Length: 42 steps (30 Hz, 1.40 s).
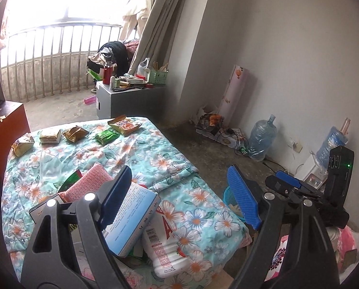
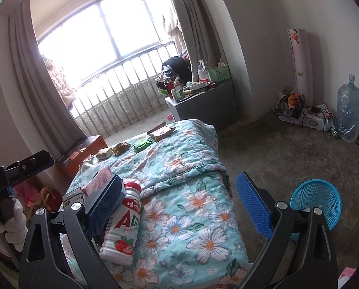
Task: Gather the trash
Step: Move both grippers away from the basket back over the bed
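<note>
Trash lies on a floral quilt (image 1: 155, 159). Near me are a white AD milk bottle (image 1: 165, 245) (image 2: 121, 228), a blue-and-white carton (image 1: 133, 214) and a pink mesh cloth (image 1: 92, 180). Several snack wrappers (image 1: 75, 133) (image 2: 121, 148) lie in a row at the far end. My left gripper (image 1: 181, 192) is open and empty above the carton and bottle. My right gripper (image 2: 184, 204) is open and empty above the quilt, its left finger beside the bottle. A blue mesh basket (image 2: 316, 202) stands on the floor to the right; it also shows in the left wrist view (image 1: 231, 196).
A grey cabinet (image 2: 203, 106) with clutter stands past the bed by the balcony railing. A red-brown box (image 1: 6, 130) sits left of the bed. Water jugs (image 2: 349, 108), cables and a bag line the right wall. The concrete floor (image 2: 287, 154) lies right of the bed.
</note>
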Tool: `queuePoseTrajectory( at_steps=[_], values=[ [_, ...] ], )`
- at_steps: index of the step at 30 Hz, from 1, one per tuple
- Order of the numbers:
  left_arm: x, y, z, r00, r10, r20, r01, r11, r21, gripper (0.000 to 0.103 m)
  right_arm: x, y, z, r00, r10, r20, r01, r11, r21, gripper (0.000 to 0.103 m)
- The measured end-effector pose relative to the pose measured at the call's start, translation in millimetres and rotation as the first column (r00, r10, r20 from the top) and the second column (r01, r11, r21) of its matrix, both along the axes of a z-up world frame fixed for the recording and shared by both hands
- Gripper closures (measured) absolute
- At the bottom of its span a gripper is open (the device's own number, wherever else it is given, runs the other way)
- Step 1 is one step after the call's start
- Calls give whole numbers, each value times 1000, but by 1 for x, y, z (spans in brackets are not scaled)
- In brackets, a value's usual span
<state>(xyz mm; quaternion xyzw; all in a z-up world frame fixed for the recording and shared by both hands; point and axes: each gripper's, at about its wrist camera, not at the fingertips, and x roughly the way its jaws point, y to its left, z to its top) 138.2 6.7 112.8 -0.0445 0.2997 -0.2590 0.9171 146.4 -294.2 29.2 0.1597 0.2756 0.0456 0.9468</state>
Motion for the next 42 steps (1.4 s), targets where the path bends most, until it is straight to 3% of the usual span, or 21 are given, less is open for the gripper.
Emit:
queuePoseTrajectory(
  at_steps=[28,34,42],
  values=[
    [7,12,-3,999,37,5,-37,999,5,25,4,-16,-9,999,-23,-22,24,998,51,10],
    [2,30,0,994,100,33,-99,995,-13,25,4,-49,-15,998,-53,-38,58,987,152,10],
    [4,55,-17,988,150,26,-150,989,6,25,30,-30,-39,992,95,-85,-64,948,312,15]
  ],
)
